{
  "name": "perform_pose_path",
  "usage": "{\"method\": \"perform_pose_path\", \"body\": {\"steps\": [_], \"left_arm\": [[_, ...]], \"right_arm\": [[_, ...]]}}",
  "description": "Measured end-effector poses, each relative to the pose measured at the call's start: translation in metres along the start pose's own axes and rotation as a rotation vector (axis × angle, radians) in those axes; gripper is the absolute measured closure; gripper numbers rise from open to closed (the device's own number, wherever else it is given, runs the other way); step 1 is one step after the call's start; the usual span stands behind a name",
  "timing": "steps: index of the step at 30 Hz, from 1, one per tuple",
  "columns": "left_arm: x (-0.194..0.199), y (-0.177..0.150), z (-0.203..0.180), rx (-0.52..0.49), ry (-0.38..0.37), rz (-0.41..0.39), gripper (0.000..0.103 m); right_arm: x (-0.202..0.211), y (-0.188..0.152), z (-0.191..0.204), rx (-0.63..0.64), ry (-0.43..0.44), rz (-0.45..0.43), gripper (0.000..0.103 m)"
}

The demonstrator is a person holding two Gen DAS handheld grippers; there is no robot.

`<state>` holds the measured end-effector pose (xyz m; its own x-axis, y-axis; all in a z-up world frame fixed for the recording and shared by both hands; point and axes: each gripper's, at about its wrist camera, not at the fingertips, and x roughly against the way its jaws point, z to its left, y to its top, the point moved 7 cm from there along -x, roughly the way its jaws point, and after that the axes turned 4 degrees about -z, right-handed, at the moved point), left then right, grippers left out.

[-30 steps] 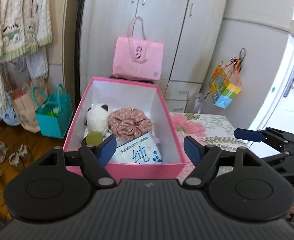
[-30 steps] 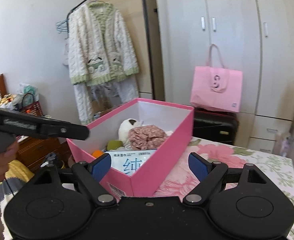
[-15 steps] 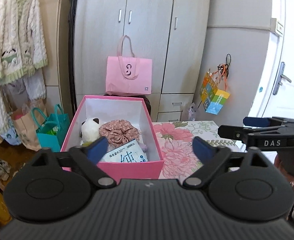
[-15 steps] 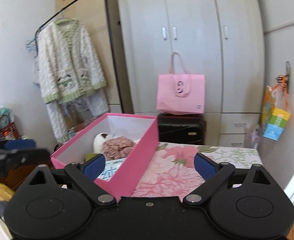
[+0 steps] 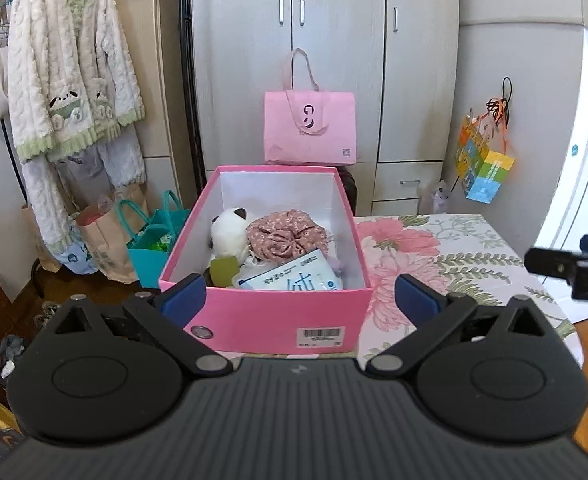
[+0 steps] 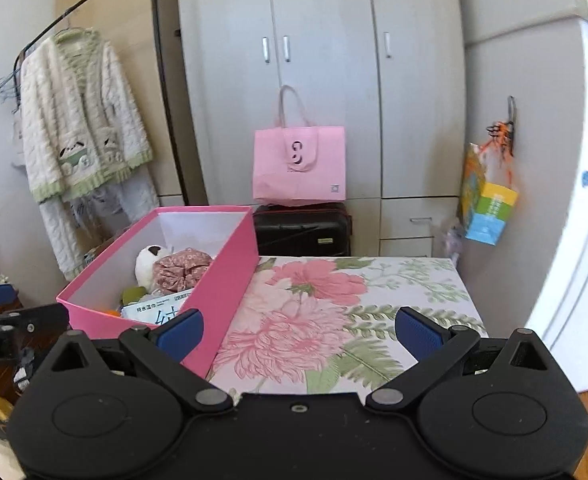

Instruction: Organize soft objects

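so: both tongs spreading, box packed

right now i have the left tongs [image 5: 299,300] hanging in front of the near end of the pink box [image 5: 270,322], their blue pads [image 5: 184,294] standing wide of each other and opening further, with nothing pressed between them. the box's near wall shows in the gap, but the pads do not touch it.

the right tongs [image 6: 297,330] are over the flowered surface [image 6: 333,300], just to the right of the box [image 6: 230,292]. their jaws are also opening, empty, with only the floral cloth seen between the pads. i can see the tip of the right tongs at the right edge of the left wrist view, and the left tongs at the left edge of the right wrist view, so the two are well apart with the box's near end between them.

the soft things all lie inside the box, toward its near end: a white plush toy [image 5: 228,234] with a dark ear, a bunched floral fabric piece [image 5: 286,236] touching it on the right, a blue and white packet [image 5: 294,278] leaning against the near wall, and a small green item [image 5: 224,270] beside the packet under the plush.

behind the box a pink tote bag [image 5: 309,128] stands in front of the grey wardrobe [image 5: 333,40]. a fluffy white robe [image 5: 66,80] hangs on a rack to the left, with a teal bag [image 5: 154,248] on the floor below it.
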<state>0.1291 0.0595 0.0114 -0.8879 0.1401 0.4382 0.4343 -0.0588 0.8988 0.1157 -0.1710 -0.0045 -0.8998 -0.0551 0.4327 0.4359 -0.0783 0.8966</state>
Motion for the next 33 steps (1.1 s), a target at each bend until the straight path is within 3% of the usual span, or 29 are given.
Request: {"method": "perform_pose_path", "body": {"steps": [6,19,30,33], "left_arm": [[0.006,0.003,-0.009,-0.03,0.013,-0.043,0.001],[0.007,0.001,-0.015,-0.05,0.036,-0.032,0.001],[0.006,-0.006,-0.014,-0.056,0.053,-0.031,0.001],[0.006,-0.006,-0.011,-0.051,0.077,-0.062,0.001]], "right_arm": [[0.016,-0.005,0.002,-0.016,-0.019,-0.004,0.0],[0.019,-0.008,0.011,0.006,-0.041,0.011,0.0],[0.023,-0.012,0.015,0.064,-0.099,-0.024,0.0],[0.024,-0.011,0.016,0.088,-0.119,-0.046,0.0]]}}
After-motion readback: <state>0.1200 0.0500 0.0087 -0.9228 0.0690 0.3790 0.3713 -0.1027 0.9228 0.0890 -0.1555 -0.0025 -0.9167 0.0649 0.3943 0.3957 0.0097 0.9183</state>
